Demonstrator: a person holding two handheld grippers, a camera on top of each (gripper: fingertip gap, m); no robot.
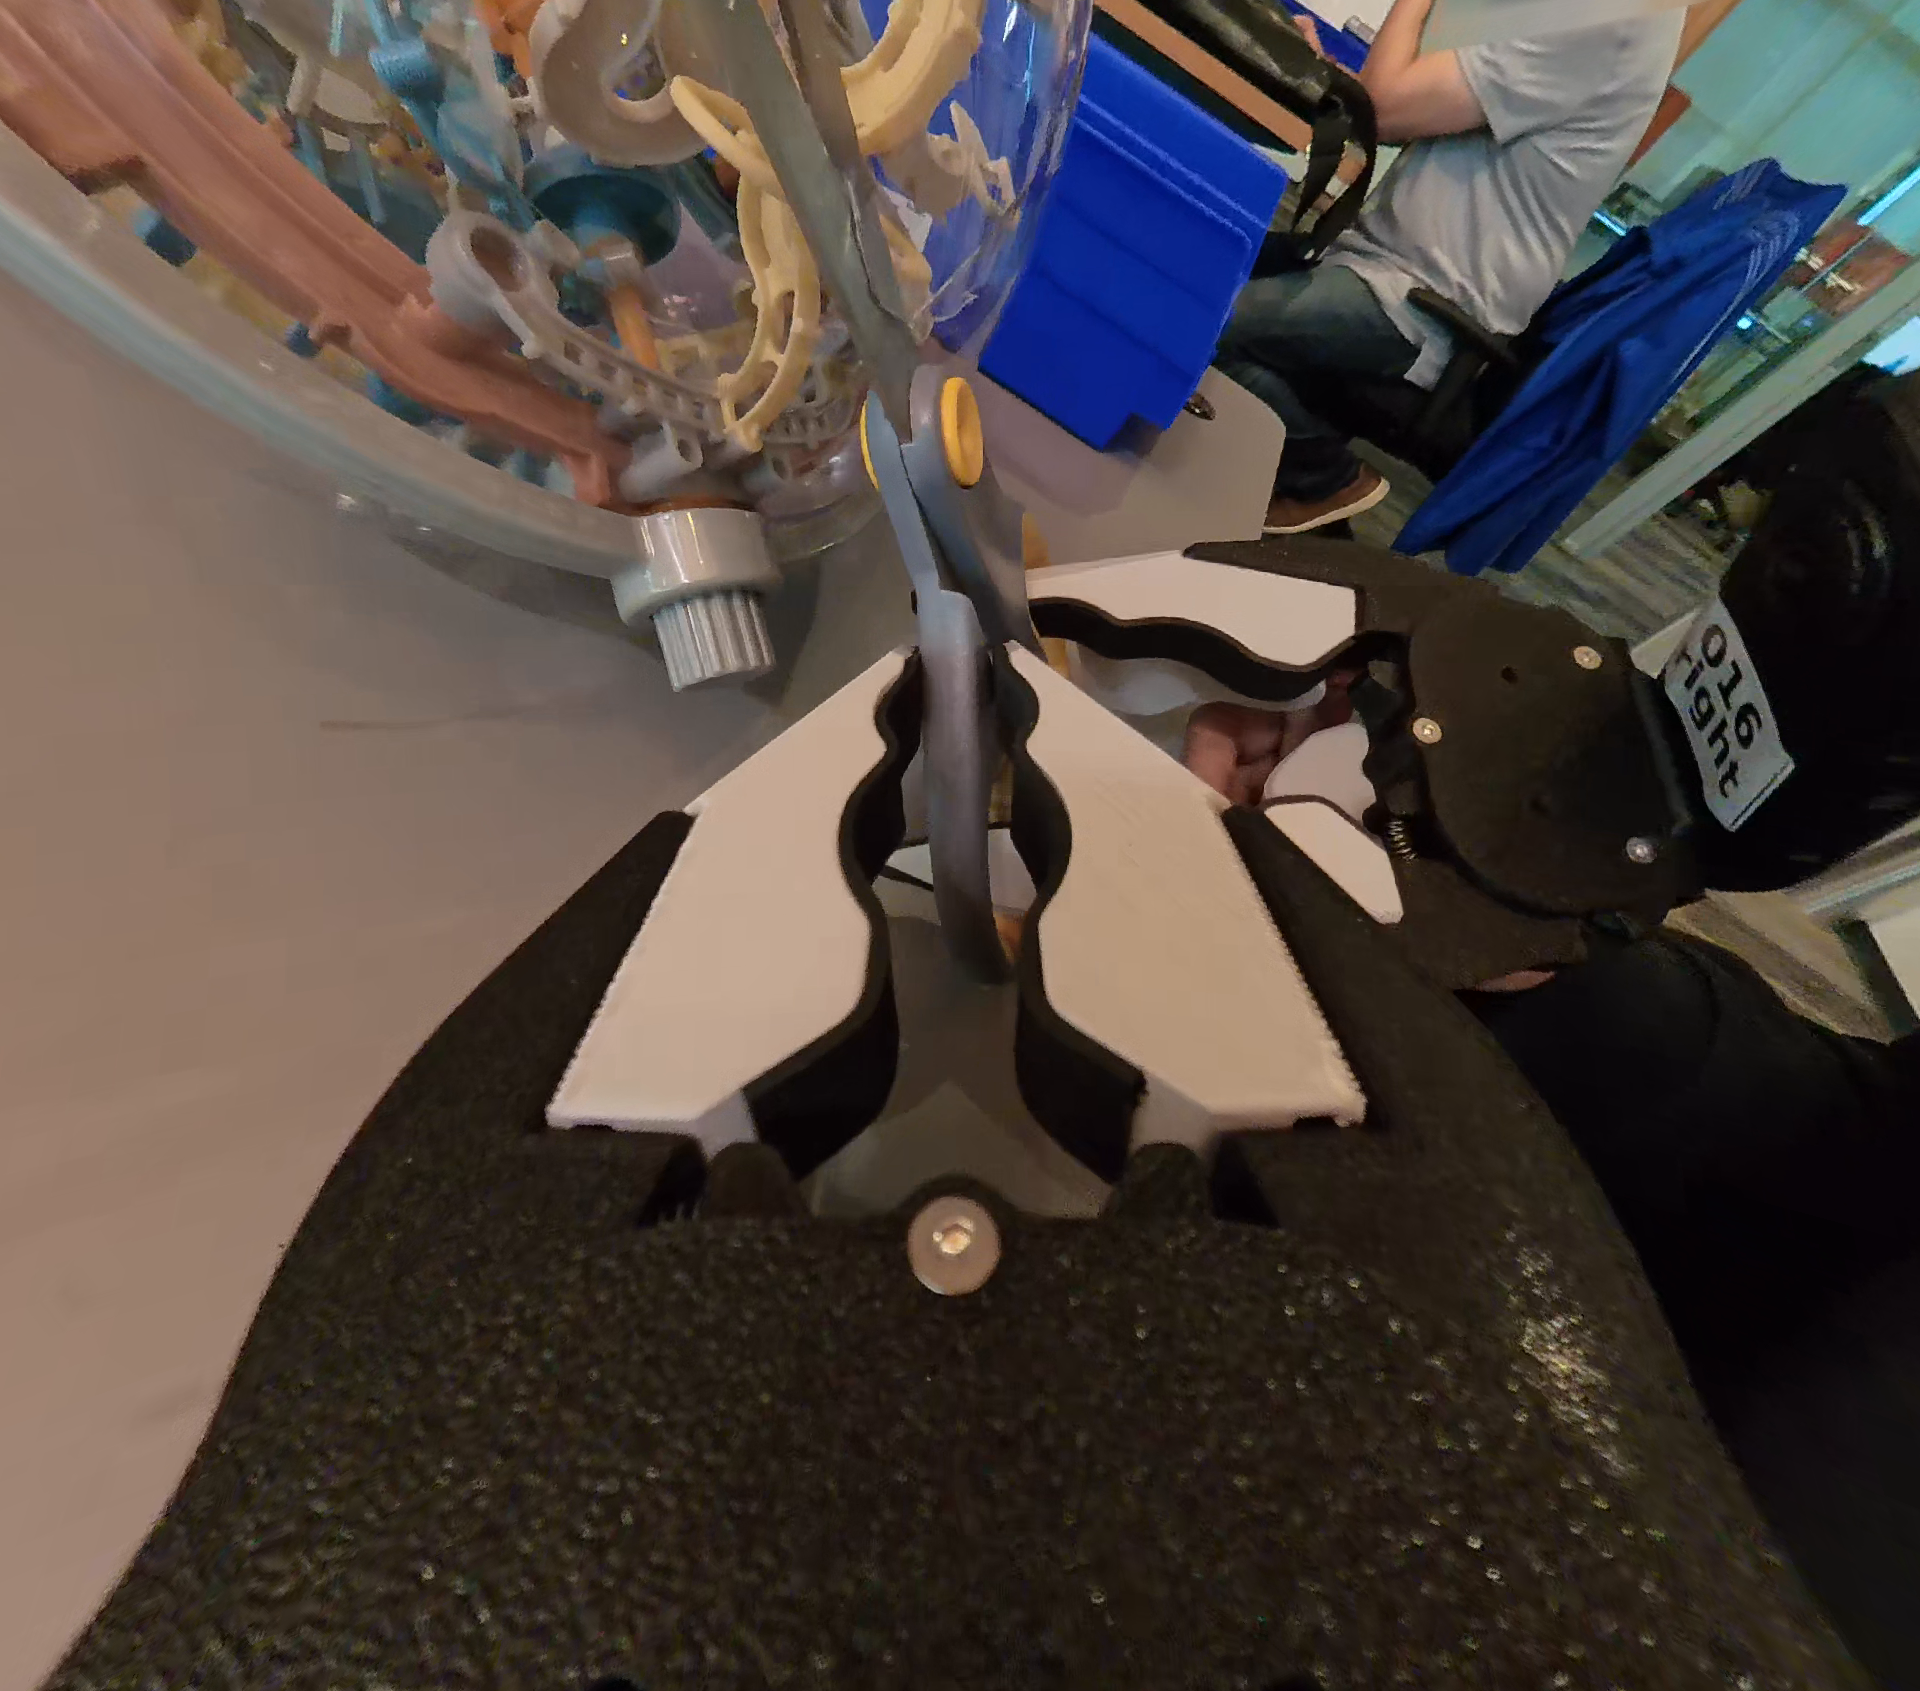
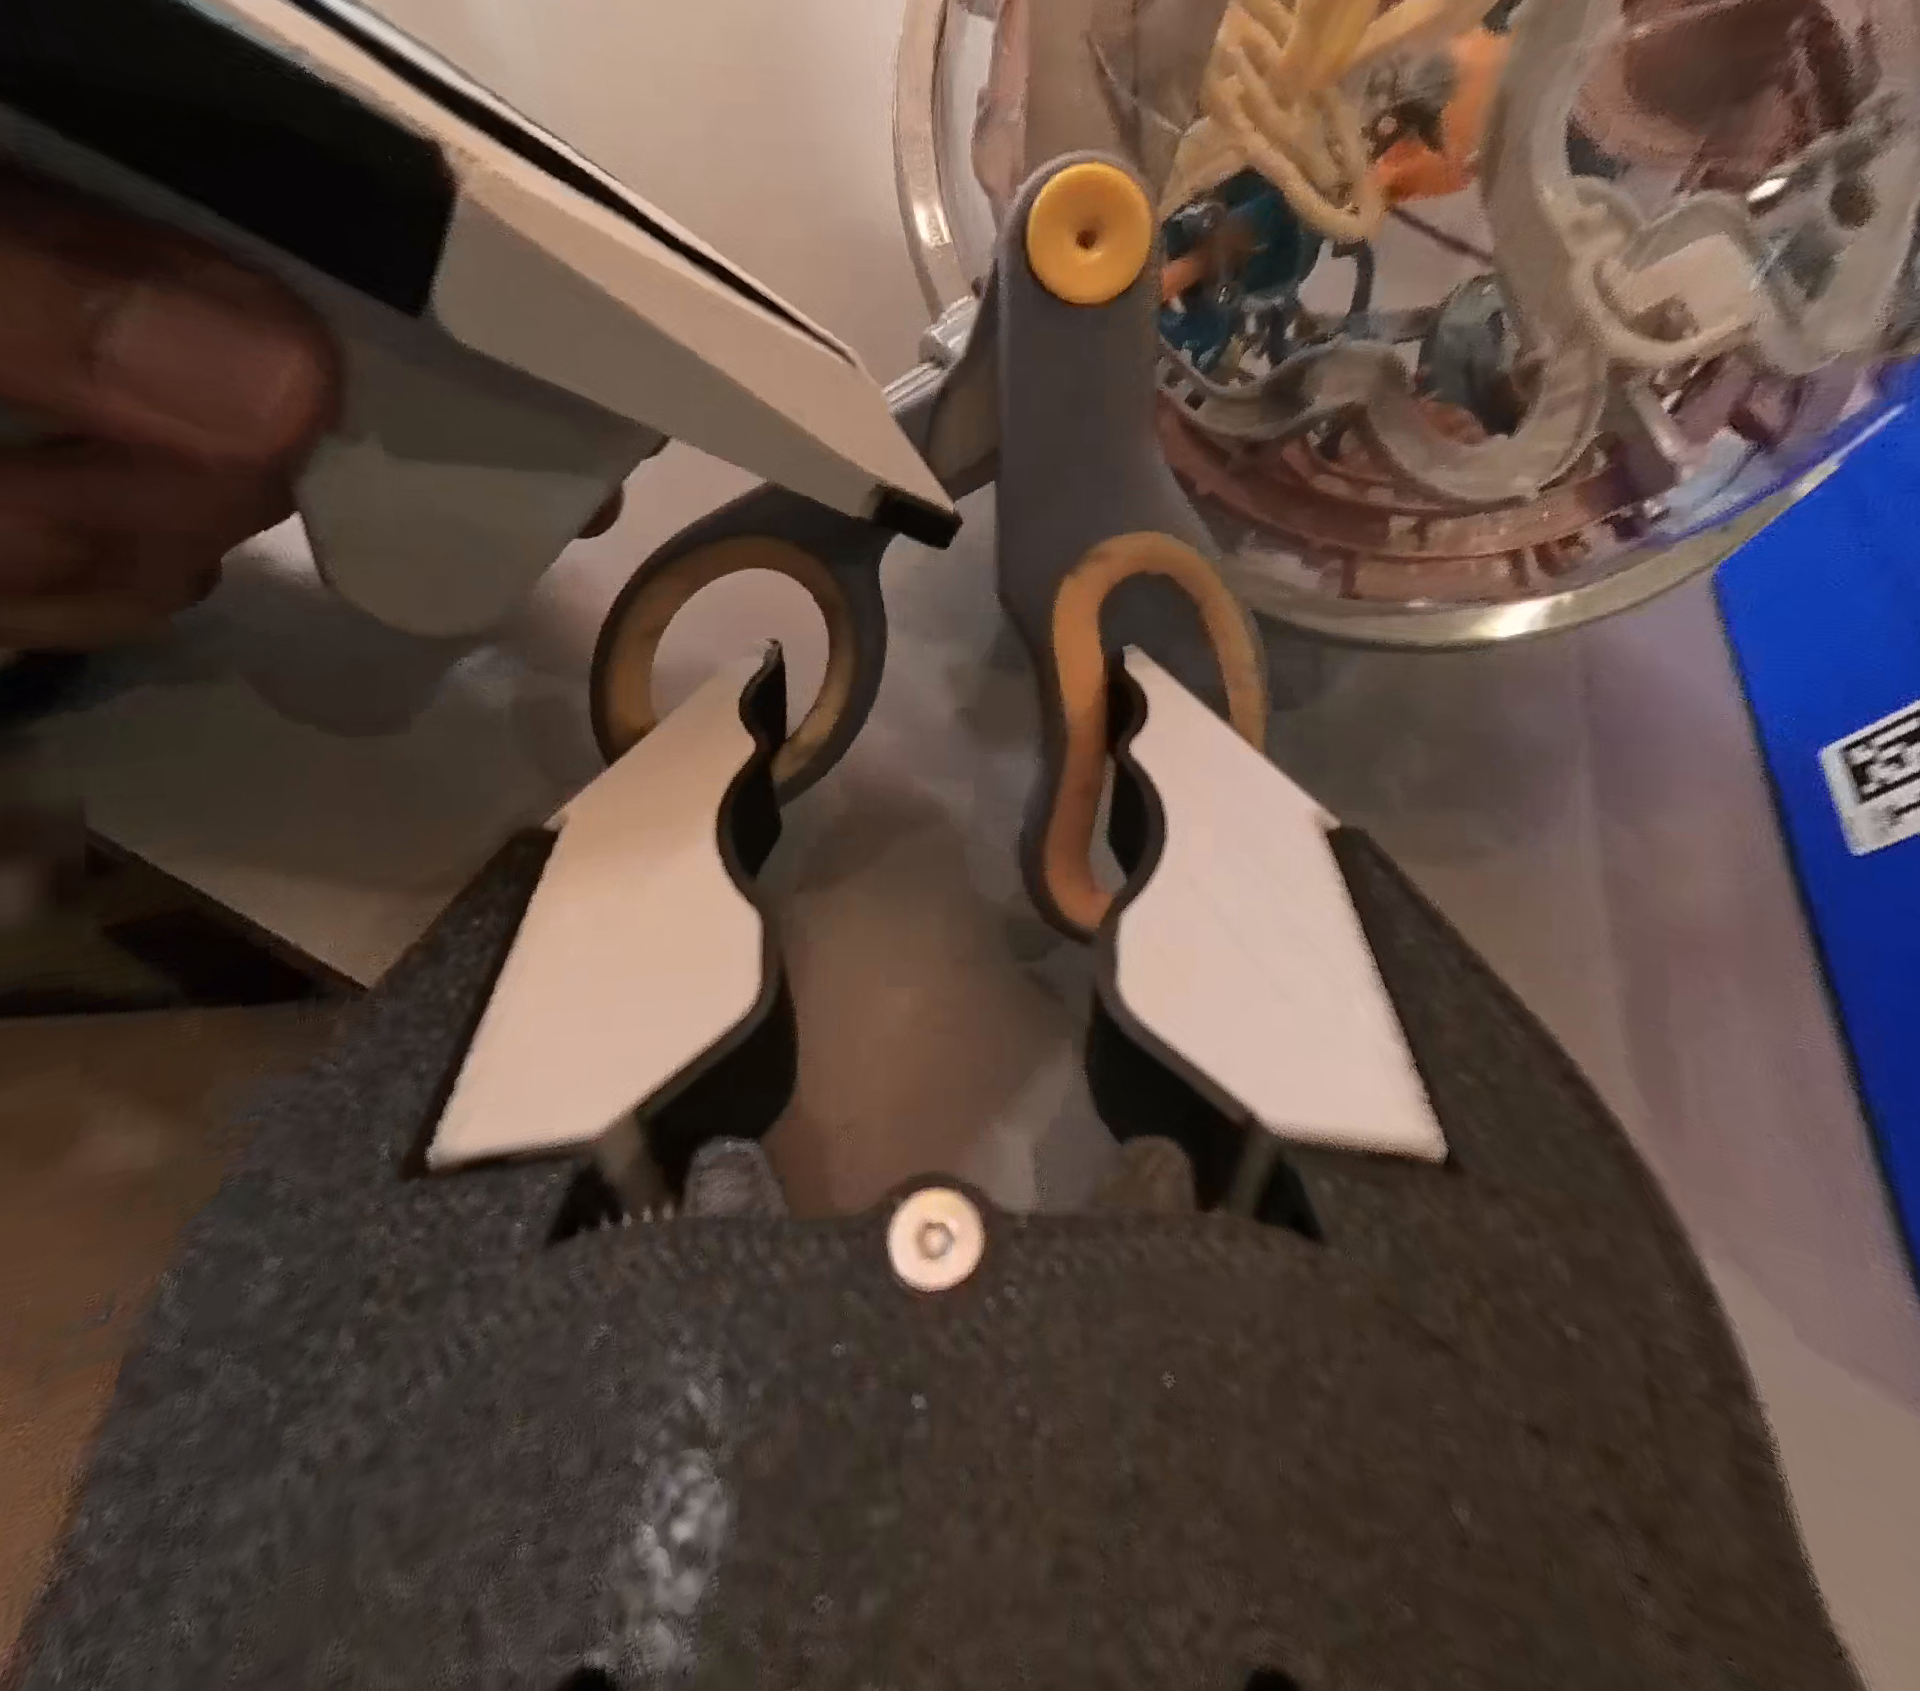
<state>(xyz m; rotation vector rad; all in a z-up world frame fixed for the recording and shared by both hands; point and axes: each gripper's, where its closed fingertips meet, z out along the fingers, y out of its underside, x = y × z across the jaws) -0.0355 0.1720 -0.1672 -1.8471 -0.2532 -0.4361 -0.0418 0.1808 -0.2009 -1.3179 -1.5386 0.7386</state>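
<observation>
Black textured housing fills the bottom of both views, and from it the white fingers reach forward. Between the fingers of the left gripper (image 1: 961, 706) stands a pair of scissors (image 1: 951, 602), grey with yellow trim, clamped at the handle shank just below the yellow pivot, upright over the grey table (image 1: 260, 758). The right gripper (image 2: 951, 675) has its fingers spread apart, one tip inside each handle loop, pressing outward as far as I can tell, since this view is a little blurred.

I judge that the scissors could twist or slip in the left grip if the right fingers push unevenly, and the blades, which rise against the clear plastic sphere (image 1: 312, 187), could scrape it.

That sphere holds a maze of pink, cream, blue and orange tracks. Beyond it stand blue bins (image 1: 1122, 270); their content is not visible. A seated person (image 1: 1486, 166) is well apart in the background
</observation>
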